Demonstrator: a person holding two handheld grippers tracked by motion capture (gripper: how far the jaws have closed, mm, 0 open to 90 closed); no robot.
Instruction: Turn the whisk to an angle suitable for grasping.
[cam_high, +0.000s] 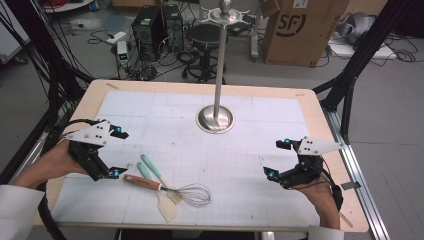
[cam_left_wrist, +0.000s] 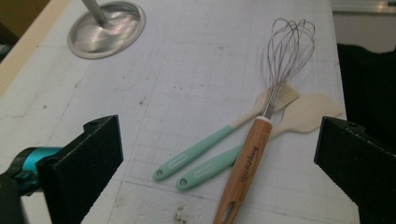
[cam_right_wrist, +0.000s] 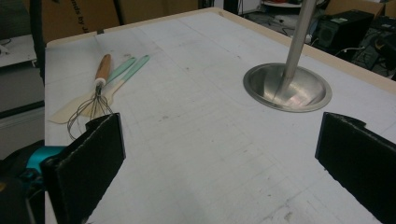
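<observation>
my left tongs (cam_high: 119, 152) hover with jaws wide apart just beside the wooden handle end of the whisk (cam_high: 165, 187), touching nothing. the whisk lies flat on the worktop (cam_high: 240, 165) near its front edge, its handle crossing over two mint-handled tools: a silicone spatula (cam_high: 155, 192) and a pastry brush (cam_high: 159, 177), all three in a loose bundle. my right tongs (cam_high: 275, 159) hang well apart from them on the other side, jaws also spread and empty. the steel utensil stand (cam_high: 216, 119) rises upright from its round base farther back, between both tongs.
</observation>
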